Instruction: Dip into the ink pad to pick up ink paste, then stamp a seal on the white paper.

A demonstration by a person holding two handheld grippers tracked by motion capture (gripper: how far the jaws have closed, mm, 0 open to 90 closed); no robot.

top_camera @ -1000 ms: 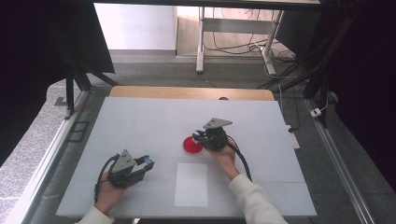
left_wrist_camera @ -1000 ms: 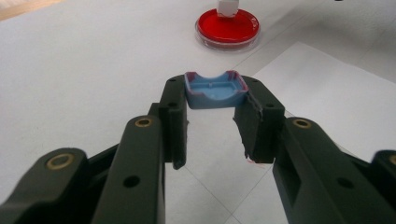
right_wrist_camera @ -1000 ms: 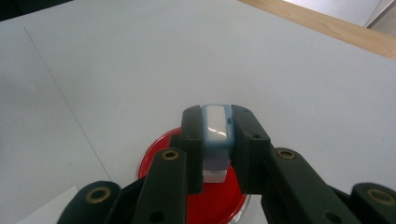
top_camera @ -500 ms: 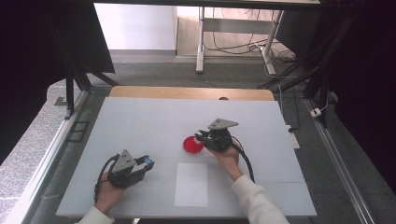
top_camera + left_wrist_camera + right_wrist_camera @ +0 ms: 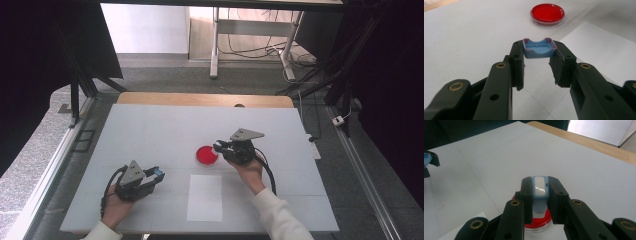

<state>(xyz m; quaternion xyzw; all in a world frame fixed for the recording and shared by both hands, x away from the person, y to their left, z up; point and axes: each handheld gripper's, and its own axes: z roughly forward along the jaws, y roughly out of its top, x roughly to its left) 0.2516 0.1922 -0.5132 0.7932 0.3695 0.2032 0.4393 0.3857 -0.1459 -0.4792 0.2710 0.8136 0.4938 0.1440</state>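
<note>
Grippers first: your left gripper (image 5: 152, 175) rests low on the near left part of the white table (image 5: 150, 125), and in the left gripper view its jaws are pinching a small blue tray-like piece (image 5: 539, 48) with purplish edges, held flat between the tips. That piece has raised walls and a curved notch in its far side. Your right gripper (image 5: 220, 146) is further up the table, right of centre, and its jaws are clamped on a pale blue, narrow piece with a white face (image 5: 540, 188); in the right gripper view it stands upright between the two pads, its lower end hanging over the dish below.

The red dish (image 5: 206, 155) is a round, shallow, clear-walled dish with a red fill. It sits on the table near the middle, just beside the tips of your right gripper in the high view. From your left gripper's camera the dish lies well ahead and a little to the right, apart from the blue tray-like piece.

A white sheet of paper (image 5: 205, 197) lies flat on the table, near the front edge, between your two hands. Its far edge is close to the red dish; whether the two touch, you cannot tell from these views
</note>
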